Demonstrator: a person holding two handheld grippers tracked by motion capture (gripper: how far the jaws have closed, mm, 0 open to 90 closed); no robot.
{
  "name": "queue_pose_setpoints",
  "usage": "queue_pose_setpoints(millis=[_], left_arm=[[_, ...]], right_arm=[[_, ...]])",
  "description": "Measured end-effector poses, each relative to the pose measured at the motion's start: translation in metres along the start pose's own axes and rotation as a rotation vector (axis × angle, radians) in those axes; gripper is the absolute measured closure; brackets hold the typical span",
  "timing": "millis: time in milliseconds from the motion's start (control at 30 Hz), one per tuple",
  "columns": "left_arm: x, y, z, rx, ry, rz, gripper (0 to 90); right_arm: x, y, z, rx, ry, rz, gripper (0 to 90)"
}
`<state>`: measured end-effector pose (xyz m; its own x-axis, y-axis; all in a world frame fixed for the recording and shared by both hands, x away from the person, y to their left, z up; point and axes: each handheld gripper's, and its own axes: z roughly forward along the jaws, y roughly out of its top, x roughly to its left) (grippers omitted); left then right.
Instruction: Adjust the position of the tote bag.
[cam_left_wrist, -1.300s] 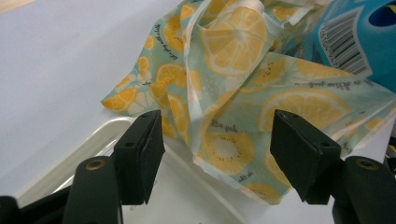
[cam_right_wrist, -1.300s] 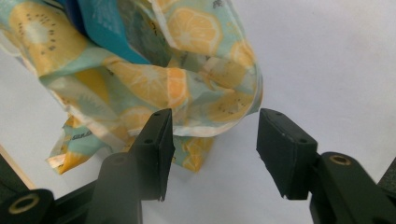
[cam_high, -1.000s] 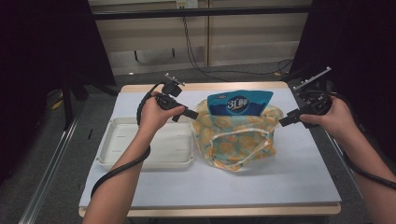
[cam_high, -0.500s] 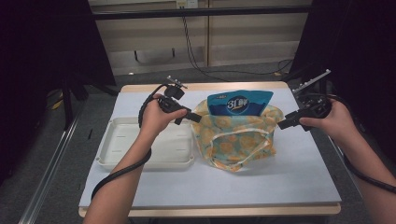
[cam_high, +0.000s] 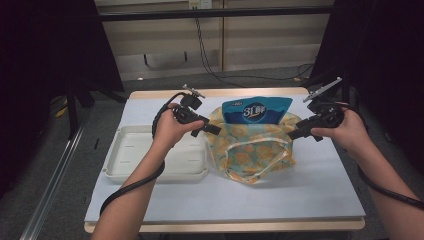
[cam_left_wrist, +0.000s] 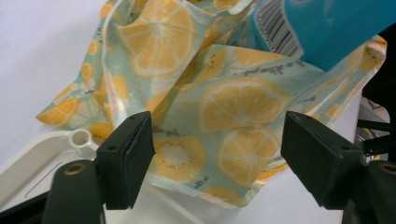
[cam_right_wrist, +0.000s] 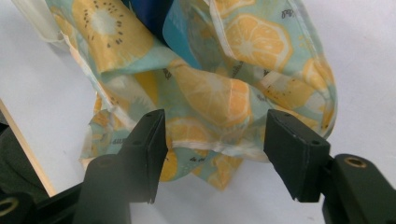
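Up close, the left gripper (cam_left_wrist: 217, 158) and right gripper (cam_right_wrist: 215, 151) have just let go (jaws spreading) of the lemon-print bag (cam_high: 252, 147); from above, hands flank it.

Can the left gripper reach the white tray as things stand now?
Probably yes: the left gripper is open beside the fruit-print bag, and the white tray lies just below it, nothing between.

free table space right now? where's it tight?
Free: the front strip of the table between the near edge and the fruit-print bag; the right side past the bag; the far-left corner behind the white tray. The tray's bed is bare too. Tight: mid-table, where the tray touches the bag, the blue pouch stands in it, and both grippers flank it.
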<state>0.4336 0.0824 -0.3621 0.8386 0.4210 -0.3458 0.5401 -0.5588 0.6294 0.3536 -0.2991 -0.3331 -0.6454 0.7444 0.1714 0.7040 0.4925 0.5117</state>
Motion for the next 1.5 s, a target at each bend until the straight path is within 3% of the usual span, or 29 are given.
queue_pose_setpoints(millis=[133,400,500,600,667,767,967,1033,1133,1433,1500], left_arm=[[-0.005,0.001,0.004,-0.01,-0.019,-0.009,21.7],[-0.011,0.006,0.01,-0.013,-0.042,0.066,28.1],[-0.012,0.006,0.013,-0.025,-0.048,0.066,32.2],[-0.012,0.007,0.014,-0.019,-0.045,0.087,40.6],[-0.013,0.007,0.016,-0.043,-0.071,0.076,50.7],[-0.015,0.008,0.016,-0.036,-0.098,0.093,67.7],[-0.019,0.006,0.013,-0.023,-0.129,0.099,84.9],[-0.019,0.004,0.011,-0.022,-0.14,0.098,88.9],[-0.019,-0.001,0.009,-0.036,-0.159,0.082,90.0],[-0.026,-0.016,0.006,-0.031,-0.157,0.105,90.0],[-0.028,-0.02,0.007,-0.035,-0.161,0.092,90.0]], right_arm=[[0.0,0.002,0.003,-0.006,0.007,-0.003,39.5],[0.001,0.006,0.012,-0.014,0.026,-0.028,39.0],[0.002,0.008,0.014,-0.009,0.027,-0.037,41.2],[0.003,0.01,0.016,-0.004,0.035,-0.05,47.0],[0.004,0.01,0.018,0.003,0.029,-0.059,55.8],[0.005,0.011,0.02,0.023,0.049,-0.066,66.5],[0.005,0.008,0.022,0.042,0.077,-0.061,88.7],[0.005,0.007,0.022,0.046,0.088,-0.059,89.9],[0.004,0.004,0.019,0.042,0.091,-0.052,90.0],[0.006,-0.01,0.022,0.033,0.109,-0.045,90.0],[0.004,-0.014,0.024,0.032,0.113,-0.031,90.0]])
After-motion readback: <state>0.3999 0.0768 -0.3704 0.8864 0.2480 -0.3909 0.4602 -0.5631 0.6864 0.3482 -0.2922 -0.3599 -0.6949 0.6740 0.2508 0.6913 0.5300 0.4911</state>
